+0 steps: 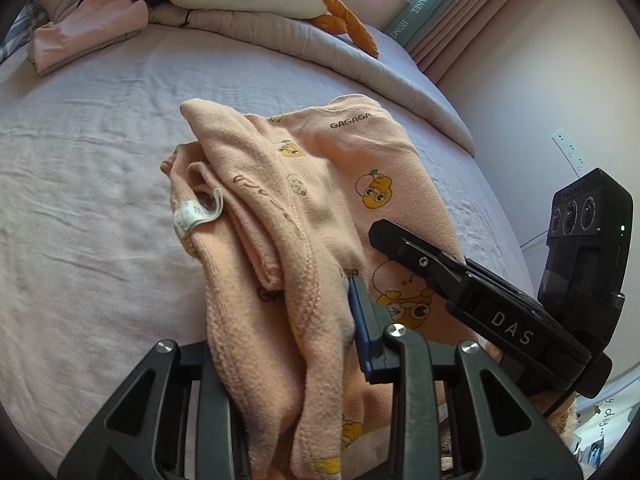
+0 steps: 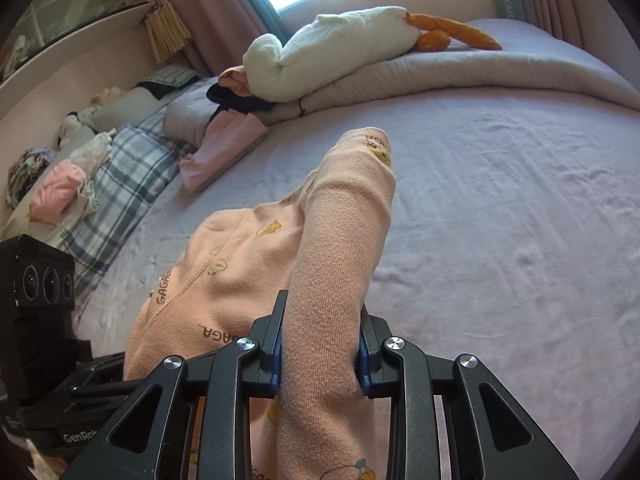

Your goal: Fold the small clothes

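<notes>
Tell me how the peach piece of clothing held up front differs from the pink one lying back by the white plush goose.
The peach garment is printed with cartoon ducks and "GAGAGA" lettering; the pink garment looks plain. The peach one is bunched and clamped in both the right gripper and the left gripper; the pink one lies flat, already folded, untouched near the plush goose. The peach one has a white label showing; none shows on the pink. Both are small soft clothes on the same lilac bed sheet.
</notes>
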### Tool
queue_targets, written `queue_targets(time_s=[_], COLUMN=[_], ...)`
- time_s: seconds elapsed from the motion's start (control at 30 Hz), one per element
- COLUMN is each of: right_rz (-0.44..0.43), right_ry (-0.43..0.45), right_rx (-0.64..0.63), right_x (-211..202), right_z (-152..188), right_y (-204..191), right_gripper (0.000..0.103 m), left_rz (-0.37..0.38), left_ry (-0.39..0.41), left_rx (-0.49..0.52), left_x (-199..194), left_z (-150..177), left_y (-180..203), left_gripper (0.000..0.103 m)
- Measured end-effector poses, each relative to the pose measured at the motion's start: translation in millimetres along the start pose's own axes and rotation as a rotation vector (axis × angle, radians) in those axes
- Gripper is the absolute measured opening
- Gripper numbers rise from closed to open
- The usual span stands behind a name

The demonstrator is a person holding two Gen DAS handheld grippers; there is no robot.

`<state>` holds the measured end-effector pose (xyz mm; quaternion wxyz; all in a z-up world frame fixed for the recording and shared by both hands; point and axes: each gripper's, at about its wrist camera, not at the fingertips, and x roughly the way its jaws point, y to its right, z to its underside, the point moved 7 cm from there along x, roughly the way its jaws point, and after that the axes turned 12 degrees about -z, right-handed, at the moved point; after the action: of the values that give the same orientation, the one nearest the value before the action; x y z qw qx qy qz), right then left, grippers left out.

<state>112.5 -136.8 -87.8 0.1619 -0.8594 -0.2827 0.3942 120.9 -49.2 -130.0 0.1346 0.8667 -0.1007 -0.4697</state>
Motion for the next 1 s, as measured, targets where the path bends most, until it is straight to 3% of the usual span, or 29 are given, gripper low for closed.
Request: queue_targets(time_s=[0.3, 0.57, 0.77, 0.87, 1.0], right_rz=[0.035, 0.088, 0.131, 0.165, 0.245], right_ry=[-0.012, -0.063, -0.08, -0.08, -0.045], right_rx=[0.06, 0.071, 0.096, 0.083, 0.068], right_x=[9.9, 22.2, 20.9, 15.4, -5.5], right_z=[3.1, 18.0, 20.9, 19.4, 12.6], right_y=[39.5, 52.5, 60.5, 57.8, 54.7], right_gripper=[0.03, 0.03, 0.03, 0.03, 0.036], left_rz=[-0.01, -0.039, -0.039, -0.076, -0.126], left_ry=[-0.052, -0.115, -0.125, -0.123, -0.074], left_rx=[0.026, 0.015, -0.025, -0.013, -0.017], left_x=[47.6, 79.5, 81.8, 74.4, 51.2], left_z=[-9.1, 7.6, 11.6, 13.0, 8.1], left_y=[9.9, 3.7, -1.9, -2.5, -6.6], left_gripper=[0.032, 0.036, 0.04, 0.051, 0.073])
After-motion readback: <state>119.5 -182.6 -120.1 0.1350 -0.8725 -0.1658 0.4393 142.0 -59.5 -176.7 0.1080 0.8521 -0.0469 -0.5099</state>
